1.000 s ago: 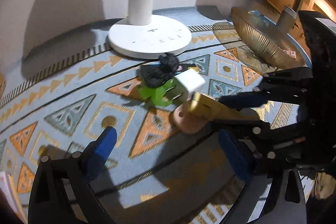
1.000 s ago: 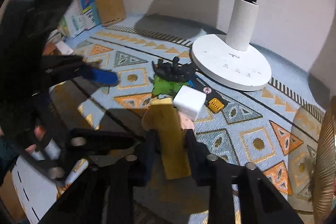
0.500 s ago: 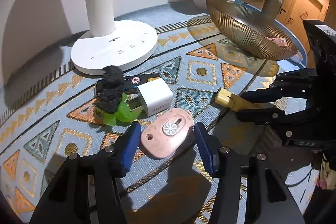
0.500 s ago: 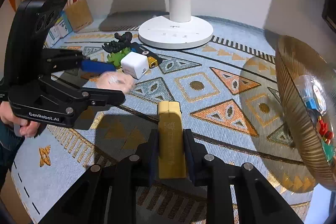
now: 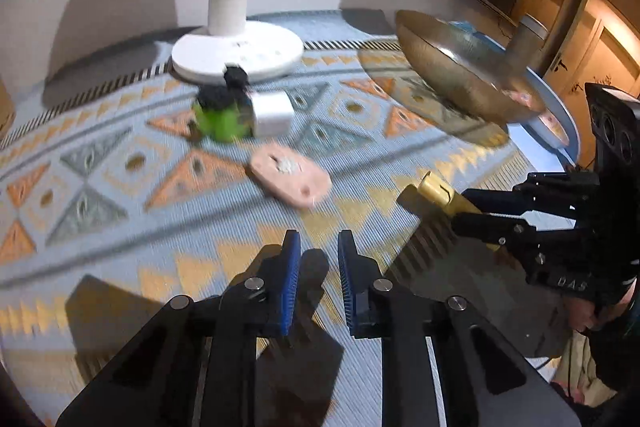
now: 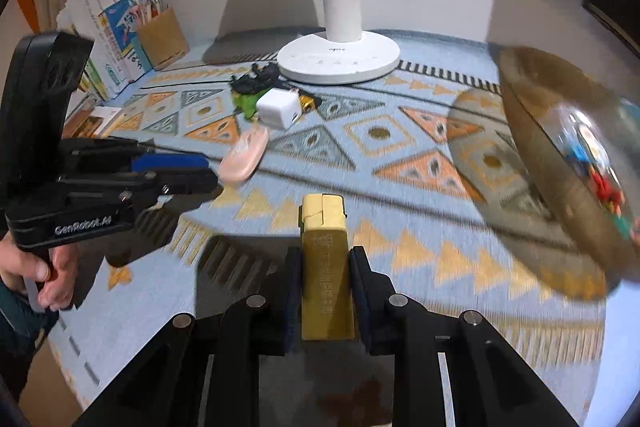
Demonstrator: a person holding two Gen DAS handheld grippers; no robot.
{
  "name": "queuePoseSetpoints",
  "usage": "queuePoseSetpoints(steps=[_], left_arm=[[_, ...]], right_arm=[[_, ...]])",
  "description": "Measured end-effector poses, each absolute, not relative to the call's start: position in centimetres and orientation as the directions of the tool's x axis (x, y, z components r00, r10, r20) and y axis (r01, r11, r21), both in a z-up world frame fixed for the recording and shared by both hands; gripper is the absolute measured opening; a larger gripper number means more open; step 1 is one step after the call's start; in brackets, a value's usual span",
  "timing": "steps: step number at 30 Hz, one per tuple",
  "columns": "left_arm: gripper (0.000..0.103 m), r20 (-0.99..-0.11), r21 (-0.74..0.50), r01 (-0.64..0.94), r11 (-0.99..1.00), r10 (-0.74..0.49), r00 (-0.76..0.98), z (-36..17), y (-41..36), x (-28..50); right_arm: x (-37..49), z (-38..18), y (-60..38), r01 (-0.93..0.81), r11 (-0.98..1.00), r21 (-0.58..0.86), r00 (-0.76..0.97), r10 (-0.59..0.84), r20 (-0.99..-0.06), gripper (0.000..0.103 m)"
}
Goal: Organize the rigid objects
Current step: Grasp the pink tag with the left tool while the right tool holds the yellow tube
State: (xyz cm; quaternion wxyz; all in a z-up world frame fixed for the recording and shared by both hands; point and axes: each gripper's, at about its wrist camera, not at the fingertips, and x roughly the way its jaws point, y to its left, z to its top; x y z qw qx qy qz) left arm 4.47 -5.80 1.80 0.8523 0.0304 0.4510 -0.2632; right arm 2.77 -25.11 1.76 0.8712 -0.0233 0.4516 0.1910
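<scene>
My right gripper point(image 6: 326, 259) is shut on a gold bar point(image 6: 325, 251) and holds it above the patterned mat; the left wrist view shows the gold bar point(image 5: 440, 193) poking out of it at the right. My left gripper point(image 5: 318, 247) is shut, with nothing between its blue pads point(image 5: 292, 267). A flat pink piece point(image 5: 290, 181) lies on the mat just ahead of it, apart from the fingers. Behind it sit a white charger cube point(image 5: 272, 113), a green toy point(image 5: 220, 123) and a black toy point(image 5: 224, 91).
A white lamp base point(image 5: 238, 57) stands at the back. A gold ribbed bowl point(image 6: 560, 167) with several small coloured things inside stands at the right. Books and a brown pen holder point(image 6: 162, 37) line the back left. A hand point(image 6: 52, 279) grips the left gripper point(image 6: 200, 171).
The left jaws went from wide to shut and drew back from the pink piece, which now lies ahead of them. The right gripper carried the gold bar rightward, closer to the bowl.
</scene>
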Motion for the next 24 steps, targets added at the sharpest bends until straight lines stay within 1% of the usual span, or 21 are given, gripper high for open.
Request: queuePoseSetpoints(steps=[1,3,4,5,6,7,8,10,12,13,16,17,18,20,24], left_arm=[[0.016,-0.787,-0.186,0.477,0.859,-0.421,0.451,1.8,-5.9,4.0],[0.017,-0.797,-0.153,0.45,0.88,-0.379,0.471,2.0,-6.1,3.7],[0.028,-0.801,-0.154,0.436,0.886,-0.371,0.47,2.1,-6.2,4.0],[0.049,-0.806,-0.17,0.424,0.89,-0.373,0.46,2.1,-6.2,4.6],[0.061,-0.807,-0.193,0.393,0.899,-0.373,0.458,2.2,-6.1,5.7],[0.079,-0.797,-0.196,0.368,0.909,-0.366,0.48,2.4,-6.1,6.4],[0.081,-0.788,-0.193,0.352,0.916,-0.358,0.5,2.5,-6.1,6.8],[0.081,-0.779,-0.205,0.309,0.929,-0.346,0.523,2.4,-6.4,8.6],[0.08,-0.782,-0.249,0.292,0.924,-0.369,0.502,1.9,-6.8,10.1],[0.08,-0.793,-0.247,0.289,0.925,-0.364,0.488,1.3,-7.4,11.1],[0.072,-0.787,-0.171,0.304,0.937,-0.316,0.53,1.0,-9.0,11.6],[0.069,-0.787,-0.165,0.31,0.936,-0.314,0.532,1.0,-9.4,11.5],[0.058,-0.784,-0.146,0.319,0.936,-0.307,0.54,1.0,-9.8,11.5],[0.029,-0.786,-0.114,0.337,0.935,-0.293,0.545,0.9,-10.5,11.0],[0.029,-0.779,-0.133,0.393,0.91,-0.341,0.526,1.2,-10.4,8.6]], right_arm=[[1.9,1.7,-25.4,-0.348,0.927,0.14,0.516,0.314,-0.797,0.023],[0.7,1.6,-25.8,-0.335,0.93,0.152,0.511,0.315,-0.799,0.023],[0.2,1.5,-26.0,-0.327,0.931,0.159,0.51,0.316,-0.8,0.023],[-0.1,1.4,-26.3,-0.32,0.933,0.167,0.51,0.318,-0.799,0.023],[-0.3,1.2,-26.5,-0.313,0.934,0.172,0.51,0.318,-0.799,0.023],[-0.4,1.1,-26.7,-0.303,0.937,0.174,0.509,0.314,-0.801,0.023],[-0.2,1.0,-26.8,-0.296,0.939,0.172,0.51,0.308,-0.803,0.023],[-0.1,0.9,-27.0,-0.287,0.942,0.174,0.514,0.305,-0.802,0.023],[0.1,0.9,-27.4,-0.283,0.941,0.184,0.513,0.311,-0.8,0.023],[0.3,0.9,-27.6,-0.282,0.941,0.185,0.515,0.311,-0.799,0.023],[0.8,0.8,-28.1,-0.277,0.942,0.188,0.518,0.311,-0.797,0.023],[0.9,0.8,-28.3,-0.281,0.94,0.196,0.517,0.32,-0.794,0.023],[0.9,0.8,-28.3,-0.284,0.938,0.199,0.517,0.324,-0.792,0.023],[1.0,0.8,-28.3,-0.29,0.938,0.19,0.52,0.321,-0.791,0.023],[0.7,0.7,-28.0,-0.298,0.94,0.165,0.529,0.306,-0.792,0.023]])
